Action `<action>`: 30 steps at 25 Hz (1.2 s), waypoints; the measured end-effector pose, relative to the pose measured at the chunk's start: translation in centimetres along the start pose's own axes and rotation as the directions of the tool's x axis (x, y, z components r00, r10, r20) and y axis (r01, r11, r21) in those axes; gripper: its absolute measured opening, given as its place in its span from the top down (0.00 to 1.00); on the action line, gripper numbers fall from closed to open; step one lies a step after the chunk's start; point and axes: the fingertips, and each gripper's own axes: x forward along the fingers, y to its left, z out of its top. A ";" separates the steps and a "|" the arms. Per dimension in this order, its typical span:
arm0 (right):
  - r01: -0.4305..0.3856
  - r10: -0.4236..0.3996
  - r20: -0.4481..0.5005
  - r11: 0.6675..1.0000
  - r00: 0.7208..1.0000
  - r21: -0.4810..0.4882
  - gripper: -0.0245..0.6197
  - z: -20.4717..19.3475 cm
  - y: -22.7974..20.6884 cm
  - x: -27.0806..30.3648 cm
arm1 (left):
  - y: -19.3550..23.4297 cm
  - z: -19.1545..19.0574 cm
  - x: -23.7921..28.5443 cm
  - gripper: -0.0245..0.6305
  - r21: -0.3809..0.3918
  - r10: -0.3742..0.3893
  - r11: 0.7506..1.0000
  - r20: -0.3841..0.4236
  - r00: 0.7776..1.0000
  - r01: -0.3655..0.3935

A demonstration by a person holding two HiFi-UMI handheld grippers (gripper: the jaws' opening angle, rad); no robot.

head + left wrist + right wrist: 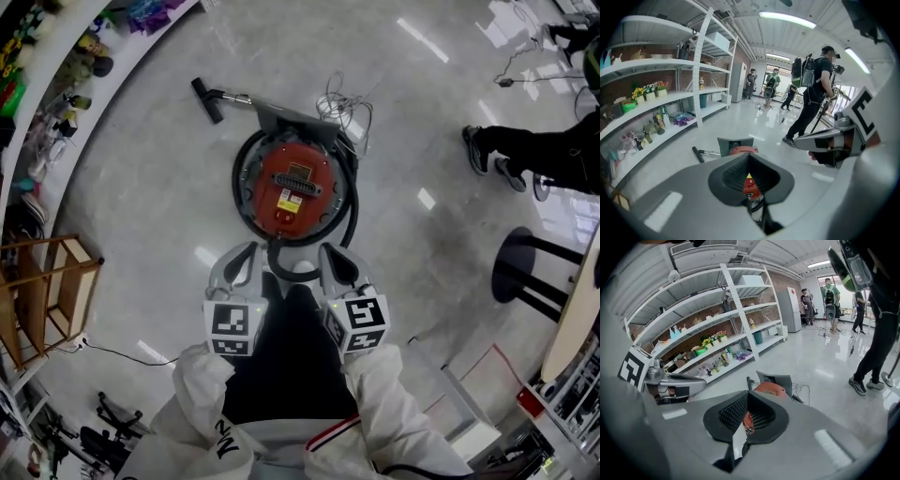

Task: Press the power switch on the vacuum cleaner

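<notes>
Our left gripper (247, 255) and right gripper (330, 253) hung side by side, fingers closed on nothing. The red vacuum cleaner (293, 187) stood on the floor (141, 197) just ahead, centred between them, neither hand nearer. We couldn't pick out its switch.

Floor layout, taken from the vacuum (295, 187)
Vacuum on floor. Nozzle (207, 100) at 10 o'clock and cable (345, 111) at 1, both behind it. Left gripper (239, 267) and right gripper (339, 267) side by side at 6, hose (291, 270) between them. Person's feet (489, 155) at 3, stool (525, 267) at 4, rack (47, 291) at 8, shelves (56, 75) at 10.
</notes>
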 end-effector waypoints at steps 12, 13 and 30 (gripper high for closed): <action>-0.013 0.014 -0.039 1.000 0.999 0.018 0.96 -2.4 0.1 3.0 | 0.0 -2.7 2.2 0.96 -0.024 -0.017 1.000 -0.031 0.999 0.017; -0.014 0.015 -0.042 1.000 0.999 0.018 0.96 -2.5 0.2 3.3 | 0.1 -2.8 2.3 0.96 -0.023 -0.019 1.000 -0.032 0.999 0.018; -0.015 0.018 -0.118 1.000 0.993 0.027 0.96 -5.1 0.3 7.7 | 1.5 -4.2 3.9 0.96 -0.058 -0.033 0.998 -0.063 0.997 0.030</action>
